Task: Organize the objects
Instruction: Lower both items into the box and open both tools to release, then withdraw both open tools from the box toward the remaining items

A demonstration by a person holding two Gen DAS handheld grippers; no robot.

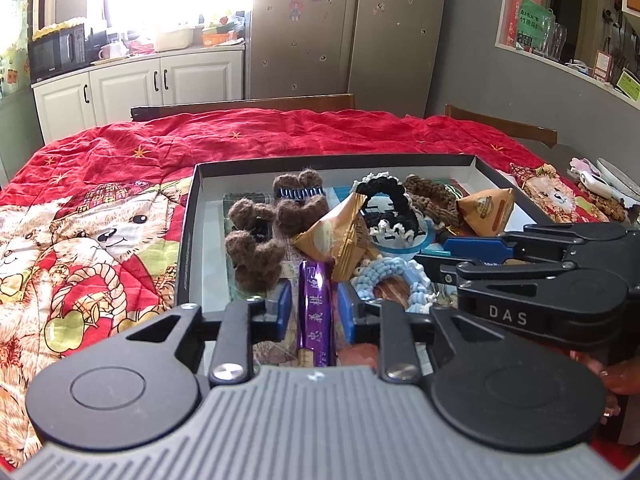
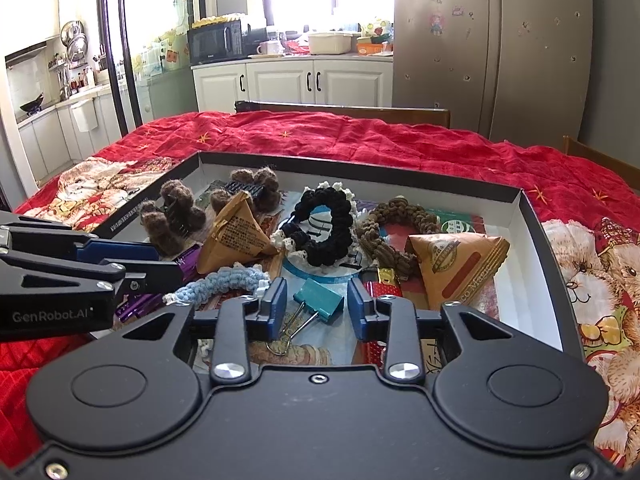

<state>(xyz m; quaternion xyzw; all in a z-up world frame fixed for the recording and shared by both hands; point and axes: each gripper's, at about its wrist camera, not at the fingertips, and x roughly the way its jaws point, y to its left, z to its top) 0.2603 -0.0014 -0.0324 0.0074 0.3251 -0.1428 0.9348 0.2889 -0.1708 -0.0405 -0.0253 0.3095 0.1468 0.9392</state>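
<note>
A shallow black box [image 1: 336, 160] [image 2: 360, 178] with a white inside lies on the red quilt and holds several small items. My left gripper [image 1: 314, 308] is open over its near edge, and a purple wrapped bar [image 1: 314, 300] lies between the blue pads with a thin gap on each side. My right gripper [image 2: 318, 308] is open around a teal binder clip [image 2: 320, 298] that rests on the box floor, untouched by the pads. Each gripper also shows in the other view, as the right gripper [image 1: 460, 260] and the left gripper [image 2: 132, 264].
In the box lie brown fuzzy hair clips [image 1: 256, 236], two tan pyramid packets [image 2: 456, 268], a black scrunchie [image 2: 324, 228], a brown braided ring [image 2: 396, 232] and a light blue braided ring [image 1: 400, 280]. The red bear quilt [image 1: 100, 200] covers the table. Wooden chairs [image 2: 352, 114] stand behind it.
</note>
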